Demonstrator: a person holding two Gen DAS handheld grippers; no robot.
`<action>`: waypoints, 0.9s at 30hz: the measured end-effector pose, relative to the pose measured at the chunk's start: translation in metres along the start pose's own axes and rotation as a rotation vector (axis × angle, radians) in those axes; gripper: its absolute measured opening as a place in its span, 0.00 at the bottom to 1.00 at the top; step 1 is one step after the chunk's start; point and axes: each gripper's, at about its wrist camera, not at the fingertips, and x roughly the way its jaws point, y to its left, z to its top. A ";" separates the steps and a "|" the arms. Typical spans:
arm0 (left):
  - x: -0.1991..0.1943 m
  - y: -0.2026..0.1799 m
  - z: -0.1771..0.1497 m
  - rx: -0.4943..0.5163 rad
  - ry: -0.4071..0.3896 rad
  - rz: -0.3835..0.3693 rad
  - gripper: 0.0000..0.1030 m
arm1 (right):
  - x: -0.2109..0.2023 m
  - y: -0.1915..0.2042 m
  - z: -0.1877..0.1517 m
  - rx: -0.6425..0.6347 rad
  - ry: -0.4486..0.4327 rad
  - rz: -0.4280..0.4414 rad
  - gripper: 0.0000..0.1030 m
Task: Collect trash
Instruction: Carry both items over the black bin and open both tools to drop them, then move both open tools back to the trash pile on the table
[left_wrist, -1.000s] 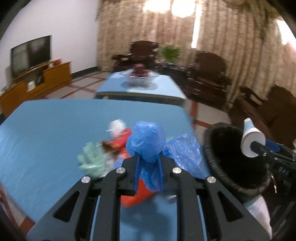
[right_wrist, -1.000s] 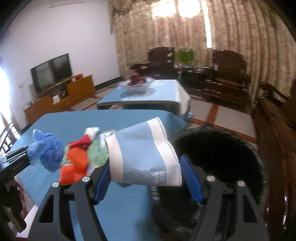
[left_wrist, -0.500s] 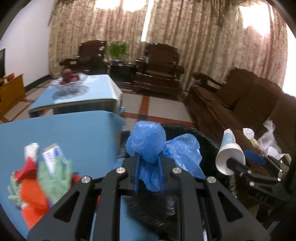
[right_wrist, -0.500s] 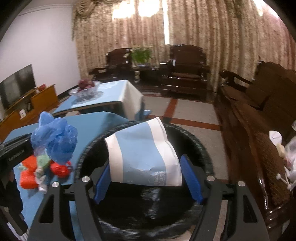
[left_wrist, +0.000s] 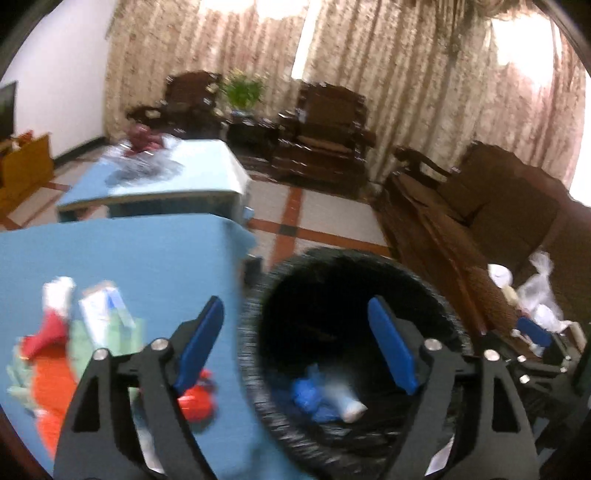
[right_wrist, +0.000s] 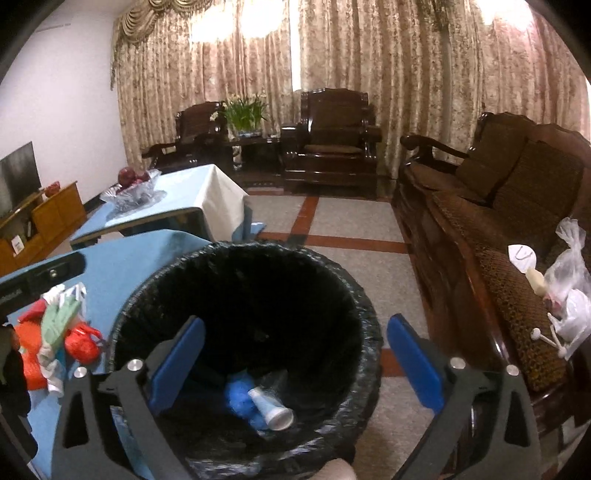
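trash (left_wrist: 44, 373) beside bin (left_wrist: 258, 387) blurs beyond naming.

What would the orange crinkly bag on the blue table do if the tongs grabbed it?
The orange bag looks thin and scrunched, so it would probably squash flat and hang floppy. It seems light, likely lifting easily. Its wrinkles touch the green wrapper beside it, so that might get dragged along.

The bin (right_wrist: 243, 321) stands low in the frame, right of the bench (right_wrist: 122, 266); a bag (right_wrist: 238, 398) and cup (right_wrist: 271, 410) lie inside it; the sofa (right_wrist: 498, 229) is at right.
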 end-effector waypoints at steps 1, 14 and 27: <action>-0.009 0.009 -0.001 0.000 -0.016 0.032 0.84 | -0.003 0.007 0.001 0.003 -0.002 0.015 0.94; -0.116 0.149 -0.044 -0.089 -0.032 0.437 0.88 | -0.011 0.149 -0.015 -0.144 0.012 0.283 0.94; -0.137 0.200 -0.083 -0.143 -0.006 0.522 0.88 | 0.005 0.257 -0.064 -0.291 0.093 0.420 0.80</action>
